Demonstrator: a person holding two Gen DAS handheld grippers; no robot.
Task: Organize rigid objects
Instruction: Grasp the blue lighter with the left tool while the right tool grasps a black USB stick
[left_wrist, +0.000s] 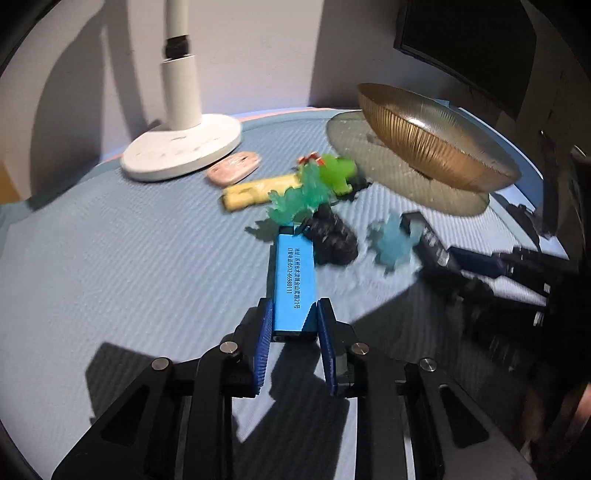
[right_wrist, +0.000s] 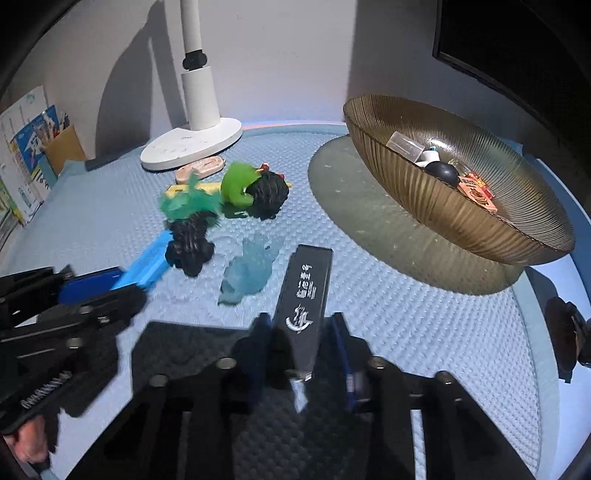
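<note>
Two flat bars gripped, toys heaped toward the ribbed bowl

Nearest, the left gripper (left_wrist: 294, 314) has its fingers closed on a slim blue bar (left_wrist: 291, 280) with printed text, and the right gripper (right_wrist: 301, 332) has its fingers clamped on a matte black bar (right_wrist: 304, 295); both bars lie on the dimpled blue surface (right_wrist: 406, 295). Beyond, left of the amber ribbed glass bowl (right_wrist: 443, 206), lie translucent teal, pale-blue and green toys. Only the right wrist view shows small items inside the bowl.

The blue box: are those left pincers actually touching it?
Touching. The left wrist view shows the left gripper with both pads pressed against the blue box's sides.
</note>
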